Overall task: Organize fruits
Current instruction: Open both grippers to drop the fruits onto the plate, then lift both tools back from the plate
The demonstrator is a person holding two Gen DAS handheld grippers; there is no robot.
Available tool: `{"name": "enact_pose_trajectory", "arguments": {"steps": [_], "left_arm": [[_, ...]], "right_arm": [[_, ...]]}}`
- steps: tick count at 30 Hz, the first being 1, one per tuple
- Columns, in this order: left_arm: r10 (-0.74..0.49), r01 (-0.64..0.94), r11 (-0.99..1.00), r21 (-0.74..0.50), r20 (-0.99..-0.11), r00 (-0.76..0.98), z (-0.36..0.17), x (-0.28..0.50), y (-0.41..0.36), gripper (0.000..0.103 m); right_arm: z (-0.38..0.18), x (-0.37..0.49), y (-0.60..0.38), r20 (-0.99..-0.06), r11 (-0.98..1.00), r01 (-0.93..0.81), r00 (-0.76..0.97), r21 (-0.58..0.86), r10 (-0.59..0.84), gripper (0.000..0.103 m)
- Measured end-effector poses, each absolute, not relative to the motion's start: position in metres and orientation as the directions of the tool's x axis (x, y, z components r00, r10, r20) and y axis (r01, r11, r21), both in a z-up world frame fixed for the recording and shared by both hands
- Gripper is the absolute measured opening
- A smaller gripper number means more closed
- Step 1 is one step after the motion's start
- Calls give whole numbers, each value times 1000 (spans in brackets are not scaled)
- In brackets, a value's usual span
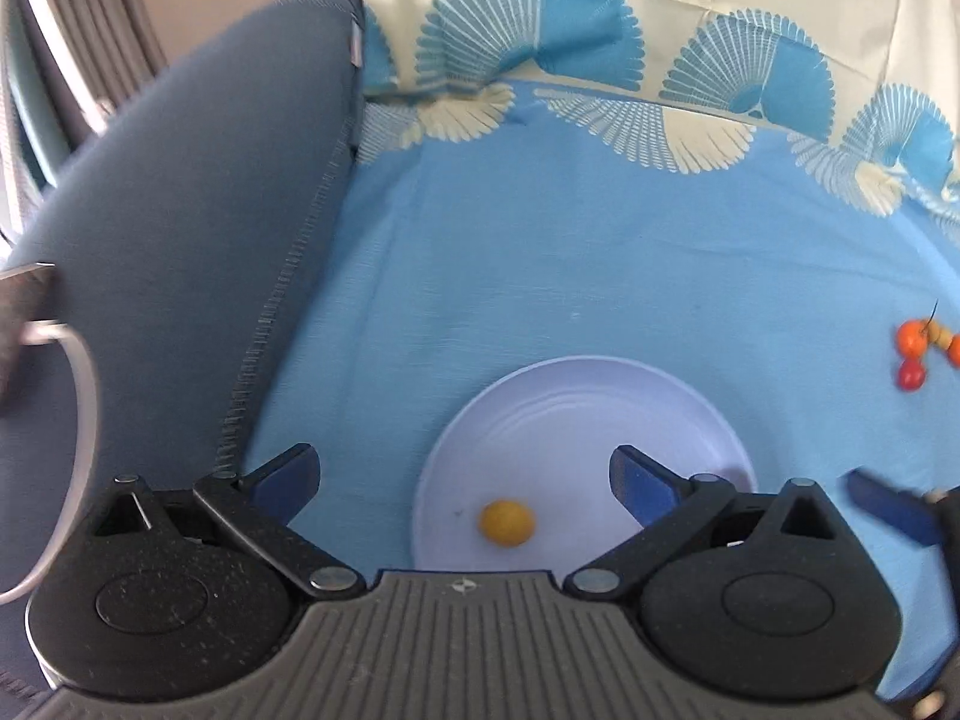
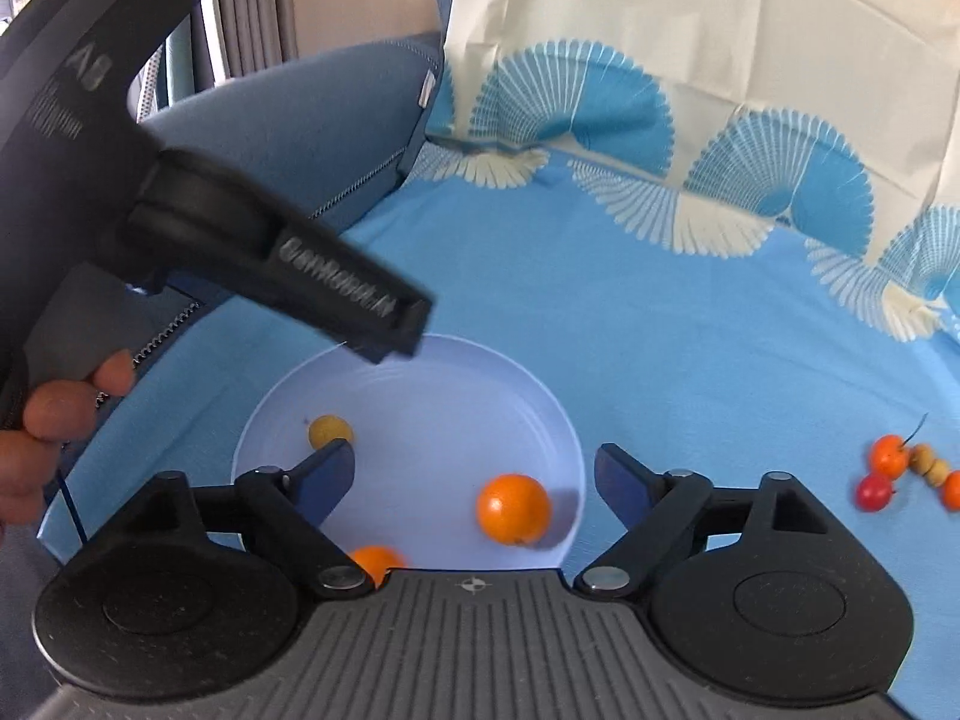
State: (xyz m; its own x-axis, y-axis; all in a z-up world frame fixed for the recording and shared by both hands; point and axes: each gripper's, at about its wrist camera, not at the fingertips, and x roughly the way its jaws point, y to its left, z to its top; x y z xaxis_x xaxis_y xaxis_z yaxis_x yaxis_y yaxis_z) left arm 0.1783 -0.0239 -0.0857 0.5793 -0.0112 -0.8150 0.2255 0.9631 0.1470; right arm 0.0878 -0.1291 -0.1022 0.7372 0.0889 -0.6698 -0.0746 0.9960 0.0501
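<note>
Right wrist view: right tool [image 2: 474, 474] gapes wide, empty, over a pale lilac round plate [image 2: 420, 396] bearing two oranges [image 2: 513, 508] and one small yellow fruit [image 2: 330, 429]. Left tool [image 2: 336, 294], also open and empty, crosses ahead-left. Small red-orange fruits [image 2: 888, 468] lie far right on blue cloth [image 2: 660, 330].

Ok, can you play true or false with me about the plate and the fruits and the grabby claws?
1. The plate is lilac. True.
2. Both grippers are shut tight on fruit. False: the left gripper and the right gripper are both open and hold nothing.
3. A small yellow fruit lies on the plate. True.
4. The big orange sits on the blue cloth, off the plate. False: it is on the plate, near its right rim.
5. A little bunch of red and orange fruits lies on the blue cloth, right of the plate. True.
</note>
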Motion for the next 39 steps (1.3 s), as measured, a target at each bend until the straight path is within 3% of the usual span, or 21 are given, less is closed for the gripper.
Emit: {"name": "enact_pose_trajectory", "arguments": {"steps": [4,11,16,22,30,39], "left_arm": [[22,211,959,191,-790,612,-72,141,-13,103],[-25,208,970,124,-802,596,-46,82,9,103],[-26,160,981,111,-739,673,-22,51,13,103],[47,122,971,205,-666,744,-3,24,6,103],[-83,205,977,65,-764,640,-3,3,8,103],[-128,248,967,54,-738,662,8,-28,3,103]], "right_arm": [[-90,62,-133,-669,996,-56,738,75,92,96],[-70,8,-136,-665,995,-33,741,98,90,99],[-52,-21,-133,-629,996,-29,774,84,75,100],[-31,-50,-137,-575,996,-4,816,86,53,100],[-19,-88,-135,-531,996,13,847,85,34,102],[-7,-114,-142,-482,995,42,876,90,6,102]]}}
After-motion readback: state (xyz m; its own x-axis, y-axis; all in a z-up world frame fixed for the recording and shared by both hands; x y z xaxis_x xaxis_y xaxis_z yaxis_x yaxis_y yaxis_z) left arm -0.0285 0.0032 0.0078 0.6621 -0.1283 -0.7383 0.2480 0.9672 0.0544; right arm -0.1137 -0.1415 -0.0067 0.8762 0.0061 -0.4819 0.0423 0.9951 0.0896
